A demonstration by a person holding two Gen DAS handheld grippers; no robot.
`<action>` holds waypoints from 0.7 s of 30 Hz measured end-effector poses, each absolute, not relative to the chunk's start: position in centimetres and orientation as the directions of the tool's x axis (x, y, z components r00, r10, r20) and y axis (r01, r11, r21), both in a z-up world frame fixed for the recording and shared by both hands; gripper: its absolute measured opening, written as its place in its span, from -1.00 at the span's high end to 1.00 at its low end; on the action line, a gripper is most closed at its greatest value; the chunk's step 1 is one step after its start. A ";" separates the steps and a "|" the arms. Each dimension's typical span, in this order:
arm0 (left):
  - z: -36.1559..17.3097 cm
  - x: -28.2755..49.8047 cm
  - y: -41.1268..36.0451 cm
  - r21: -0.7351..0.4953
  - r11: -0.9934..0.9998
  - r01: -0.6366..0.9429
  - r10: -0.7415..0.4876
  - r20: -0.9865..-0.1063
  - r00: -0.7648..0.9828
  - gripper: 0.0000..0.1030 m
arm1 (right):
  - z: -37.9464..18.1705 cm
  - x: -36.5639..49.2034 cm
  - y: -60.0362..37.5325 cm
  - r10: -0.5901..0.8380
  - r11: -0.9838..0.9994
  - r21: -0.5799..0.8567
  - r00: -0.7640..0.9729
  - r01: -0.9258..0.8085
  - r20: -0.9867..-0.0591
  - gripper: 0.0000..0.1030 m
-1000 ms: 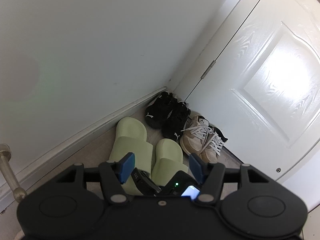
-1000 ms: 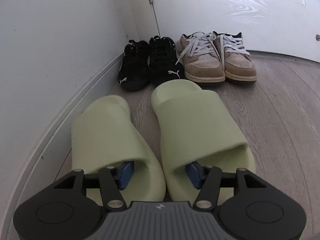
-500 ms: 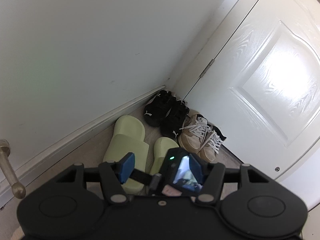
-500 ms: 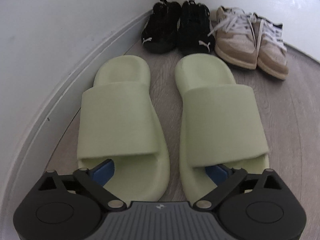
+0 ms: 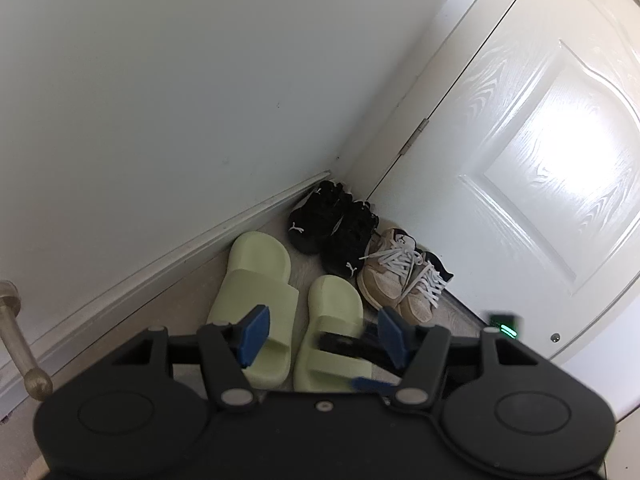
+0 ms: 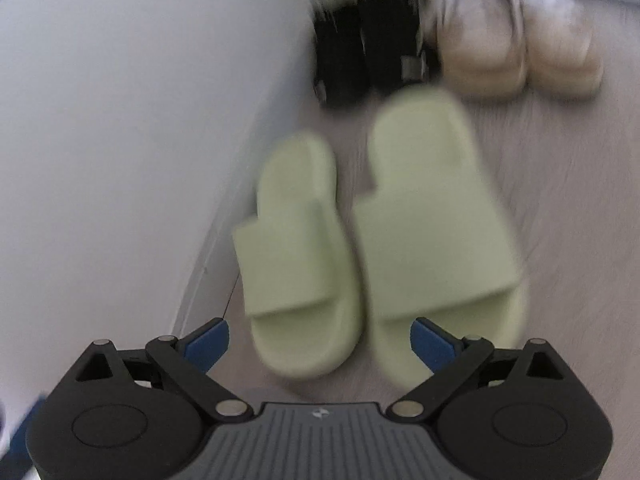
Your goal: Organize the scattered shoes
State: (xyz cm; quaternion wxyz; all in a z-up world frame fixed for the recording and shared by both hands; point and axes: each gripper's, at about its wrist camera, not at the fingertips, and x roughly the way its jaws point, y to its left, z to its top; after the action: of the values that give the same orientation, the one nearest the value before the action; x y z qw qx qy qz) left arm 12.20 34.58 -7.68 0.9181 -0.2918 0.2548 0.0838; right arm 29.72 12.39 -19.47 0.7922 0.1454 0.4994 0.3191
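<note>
Two pale green slides stand side by side on the floor along the wall, the left slide (image 6: 300,256) (image 5: 256,280) and the right slide (image 6: 436,232) (image 5: 336,308). My right gripper (image 6: 320,344) hangs just behind their heels with its jaws wide open and nothing pressed between the pads; this view is blurred by motion. In the left wrist view one of its fingers (image 5: 344,342) shows as a dark smear over the right slide. My left gripper (image 5: 323,334) stays higher up and further back, open and empty.
Black sneakers (image 5: 336,228) (image 6: 360,48) and beige laced sneakers (image 5: 400,280) (image 6: 512,48) sit paired in the corner by the white door (image 5: 540,160). A skirting board (image 5: 160,272) runs along the left wall. A metal door stop (image 5: 20,340) juts out at far left.
The right gripper's pads were inside the two slides' openings; its jaws opened wide and it pulled back and up, leaving both slides on the floor. The left gripper has not moved.
</note>
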 end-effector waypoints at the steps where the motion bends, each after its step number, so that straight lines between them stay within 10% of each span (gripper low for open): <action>1: -7.8 12.2 34.6 -0.494 0.815 -0.303 0.004 -0.519 0.855 -0.19 | -19.5 29.6 12.0 0.615 0.781 0.491 0.340 -0.385 -0.712 -0.80; 5: -8.1 12.4 34.4 -0.496 0.814 -0.301 -0.008 -0.529 0.849 -0.18 | -21.8 29.9 10.4 0.422 0.848 0.164 0.457 -0.503 -0.783 -0.36; 21: -8.9 12.3 34.4 -0.496 0.811 -0.310 -0.012 -0.544 0.839 -0.19 | -24.7 27.1 15.7 0.539 0.704 0.257 0.262 -0.662 -0.801 -0.09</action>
State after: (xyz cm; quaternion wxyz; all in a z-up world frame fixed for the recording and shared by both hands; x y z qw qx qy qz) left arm 12.29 34.40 -8.86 0.9120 -0.2962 0.2717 0.0819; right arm 27.14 15.73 -24.66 0.7917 -0.0652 0.4745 0.3792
